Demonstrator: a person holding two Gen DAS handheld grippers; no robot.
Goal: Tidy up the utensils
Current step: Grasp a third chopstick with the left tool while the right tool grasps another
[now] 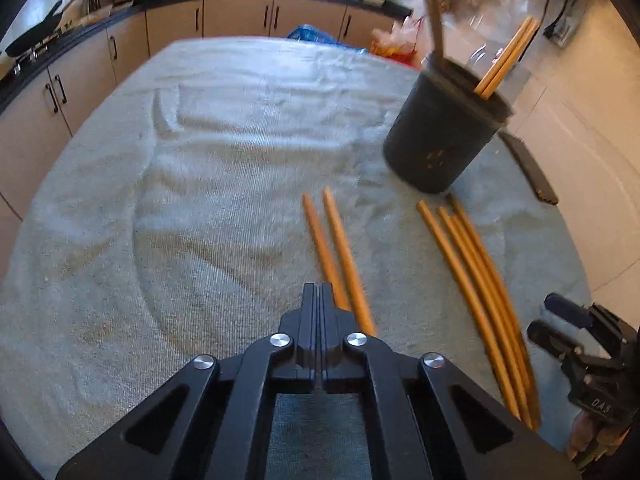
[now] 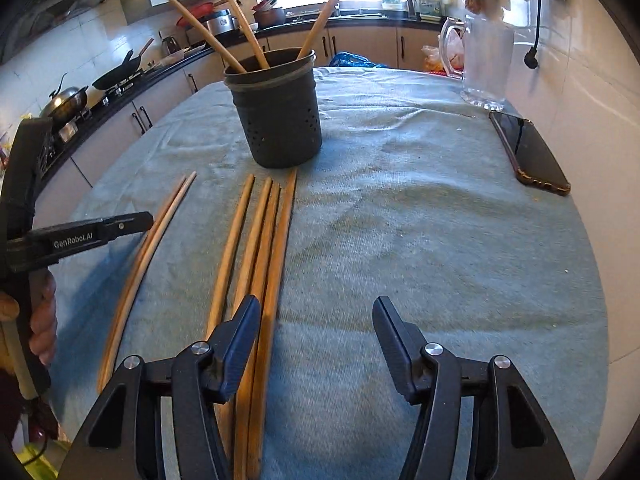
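A dark perforated utensil holder (image 2: 279, 116) stands on the towel-covered table and holds several wooden chopsticks (image 2: 236, 20); it also shows in the left wrist view (image 1: 442, 128). A loose pair of chopsticks (image 1: 336, 252) lies on the towel, also seen in the right wrist view (image 2: 152, 248). A bundle of several chopsticks (image 2: 260, 264) lies to its right, also in the left wrist view (image 1: 484, 292). My left gripper (image 1: 319, 292) is shut and empty, just left of and above the pair. My right gripper (image 2: 316, 312) is open, its left finger over the bundle.
A blue-grey towel (image 2: 420, 240) covers the table. A phone (image 2: 528, 148) lies at the right edge, a glass jug (image 2: 484, 64) behind it. Kitchen counters and a stove with pans (image 2: 80, 92) run along the left and back.
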